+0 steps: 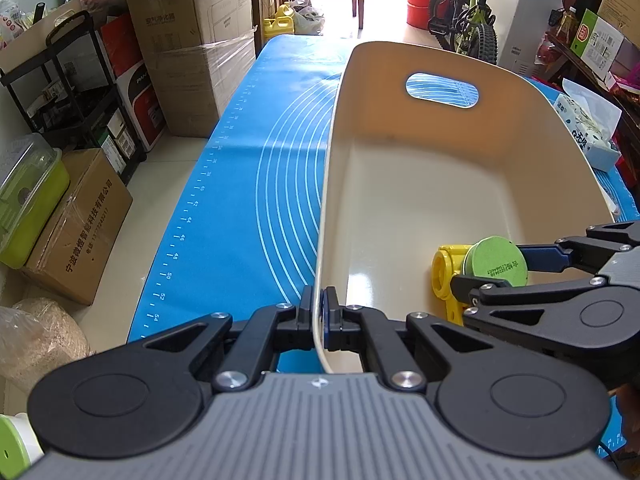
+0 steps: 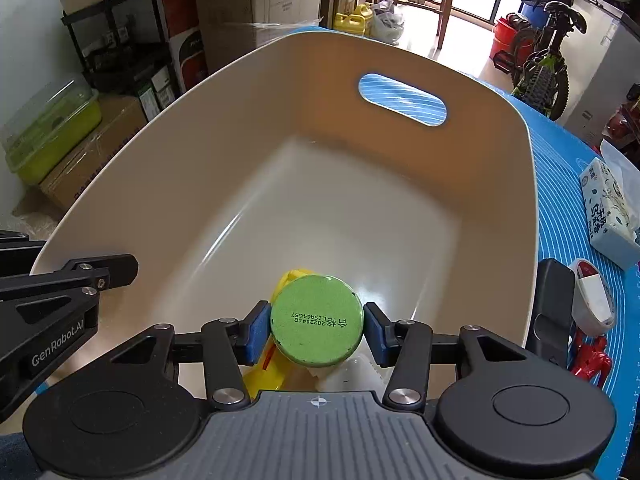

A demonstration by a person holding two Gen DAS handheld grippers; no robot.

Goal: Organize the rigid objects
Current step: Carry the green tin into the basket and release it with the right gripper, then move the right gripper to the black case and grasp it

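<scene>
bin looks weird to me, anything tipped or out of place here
Nothing is spilled or damaged. The beige bin sits on the blue mat, its near rim pinched by the left gripper. The right gripper holds a green-bottomed container tipped on its side, base facing the camera, over a yellow toy in the bin.

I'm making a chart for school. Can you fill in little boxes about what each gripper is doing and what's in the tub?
left gripper: shut on the tub's rim
right gripper: around the green-bottomed container, inside the tub; pads beside it, grip unclear
tub: cream, with a handle hole, on the blue mat
in the tub: a yellow toy under the container
beside the tub: tissue pack, red toy
</scene>
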